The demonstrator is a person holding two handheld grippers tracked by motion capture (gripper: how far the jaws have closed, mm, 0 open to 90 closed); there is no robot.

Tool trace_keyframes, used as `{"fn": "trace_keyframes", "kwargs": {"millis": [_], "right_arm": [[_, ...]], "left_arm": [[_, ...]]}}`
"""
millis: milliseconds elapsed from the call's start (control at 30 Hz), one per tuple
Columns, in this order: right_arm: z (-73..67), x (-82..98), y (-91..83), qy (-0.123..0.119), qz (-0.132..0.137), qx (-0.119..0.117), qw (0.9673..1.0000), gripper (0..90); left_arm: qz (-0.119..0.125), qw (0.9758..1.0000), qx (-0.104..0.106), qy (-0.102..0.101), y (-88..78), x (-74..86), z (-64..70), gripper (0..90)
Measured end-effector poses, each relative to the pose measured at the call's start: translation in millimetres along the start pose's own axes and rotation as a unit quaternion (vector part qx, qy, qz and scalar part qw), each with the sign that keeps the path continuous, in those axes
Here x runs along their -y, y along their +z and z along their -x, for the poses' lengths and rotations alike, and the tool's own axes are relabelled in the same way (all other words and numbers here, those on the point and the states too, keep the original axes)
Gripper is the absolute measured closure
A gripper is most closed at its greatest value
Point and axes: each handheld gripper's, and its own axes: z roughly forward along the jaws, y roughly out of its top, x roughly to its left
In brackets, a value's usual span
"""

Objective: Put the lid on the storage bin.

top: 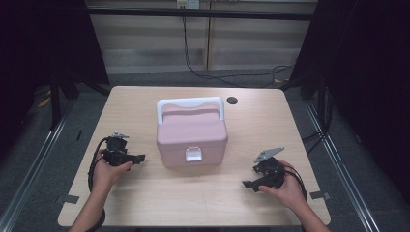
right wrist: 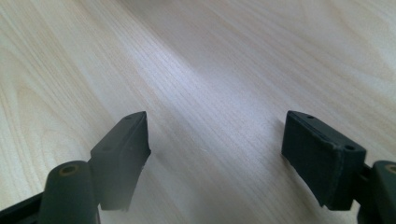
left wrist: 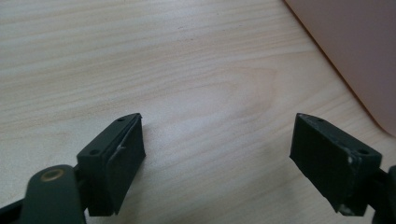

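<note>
Centrally on the desk (top: 145, 203) sits the pink box (top: 192, 137), at 3 o'clock of the nearer left gripper (top: 141, 158) and 10 o'clock of the right gripper (top: 245, 184), both jaws open and empty.

the left tongs (left wrist: 218, 154) gape empty over the wooden table (left wrist: 163, 60), pink box (left wrist: 359, 51) at right.

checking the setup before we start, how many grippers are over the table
2. The left gripper is in the person's hand left of the pink box, pointing toward it. The right gripper is in the other hand, nearer the table's front right.
</note>
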Motion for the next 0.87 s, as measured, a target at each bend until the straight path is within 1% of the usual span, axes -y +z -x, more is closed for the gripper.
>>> {"fn": "trace_keyframes", "kwargs": {"millis": [33,100,133,200,233,267,300,333,400,467,633,867], "right_arm": [[-0.7,2.0,0.3,0.000,0.007,0.002,1.0000,21.4],[-1.6,7.2,2.3,-0.011,0.032,0.008,0.9994,20.9],[-2.7,9.7,2.4,-0.014,0.039,0.012,0.9991,20.8],[-3.4,13.9,2.7,-0.023,0.053,0.018,0.9982,20.8],[-4.1,16.1,3.0,-0.024,0.061,0.020,0.9977,20.8],[-4.1,17.3,3.4,-0.028,0.066,0.021,0.9972,20.8],[-5.0,18.8,3.2,-0.026,0.069,0.024,0.9970,20.7],[-4.6,19.6,3.4,-0.029,0.073,0.024,0.9966,20.8],[-5.1,21.4,3.8,-0.025,0.081,0.024,0.9961,20.7],[-5.1,22.6,4.2,-0.027,0.086,0.026,0.9956,20.5],[-3.3,27.0,5.9,-0.029,0.108,0.022,0.9934,20.2],[-3.3,26.9,6.1,-0.028,0.109,0.023,0.9934,19.9]], "left_arm": [[0.008,0.9999,-0.003,0.005,0.9,1.8,0.9,15.4],[0.023,0.9994,-0.010,0.024,2.4,5.5,1.2,15.0],[0.030,0.9989,-0.017,0.034,3.2,7.3,1.8,14.9],[0.035,0.9979,-0.019,0.051,4.1,10.2,3.1,13.9],[0.038,0.9977,-0.022,0.052,4.3,11.2,3.7,13.4],[0.042,0.9971,-0.024,0.058,4.7,12.6,3.9,12.8],[0.047,0.9969,-0.025,0.059,5.3,13.7,4.3,12.3],[0.052,0.9962,-0.026,0.066,5.7,15.5,4.0,12.3],[0.066,0.9955,-0.023,0.064,6.8,18.6,4.4,10.9],[0.068,0.9950,-0.023,0.069,6.8,19.9,4.0,9.2],[0.069,0.9951,-0.023,0.067,6.9,20.4,4.6,8.9],[0.070,0.9951,-0.023,0.067,7.0,20.4,4.6,8.8]]}}
